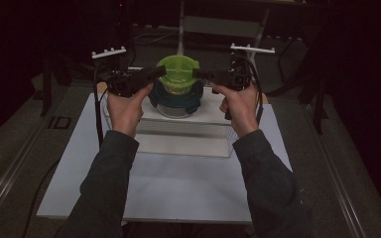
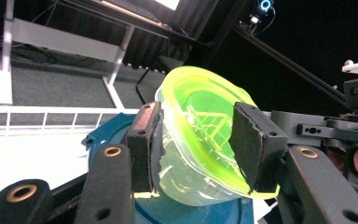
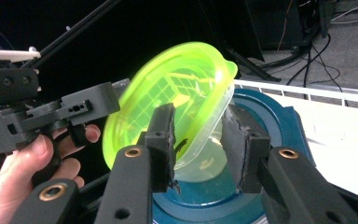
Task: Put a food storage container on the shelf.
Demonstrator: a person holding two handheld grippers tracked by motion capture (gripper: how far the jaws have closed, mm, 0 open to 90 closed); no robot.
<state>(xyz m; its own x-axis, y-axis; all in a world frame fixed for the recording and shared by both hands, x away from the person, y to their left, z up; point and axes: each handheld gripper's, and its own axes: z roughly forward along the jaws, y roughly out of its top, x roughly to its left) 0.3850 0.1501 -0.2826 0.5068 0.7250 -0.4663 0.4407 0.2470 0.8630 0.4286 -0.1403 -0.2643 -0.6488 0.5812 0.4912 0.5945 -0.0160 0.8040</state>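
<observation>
A clear container with a lime-green lid (image 1: pixel 177 74) leans toward me inside a dark blue bowl (image 1: pixel 176 103) on a white raised stand (image 1: pixel 188 136). My left gripper (image 1: pixel 159 72) reaches in from the left and my right gripper (image 1: pixel 197 73) from the right. In the left gripper view the left gripper (image 2: pixel 196 140) stands open, with the container (image 2: pixel 200 107) between its pads above the blue bowl (image 2: pixel 105 135). The right gripper (image 3: pixel 198 140) is also open, with the container's rim (image 3: pixel 168 88) and clear wall between its pads and the blue bowl (image 3: pixel 272 121) behind.
The stand sits at the back of a white board (image 1: pixel 178 191) on a grey floor. A white wire rail (image 3: pixel 307 91) runs behind the stand. Metal frame legs (image 1: pixel 181 29) and cables stand in the dark beyond. A hand (image 3: pixel 32 163) holds the left gripper.
</observation>
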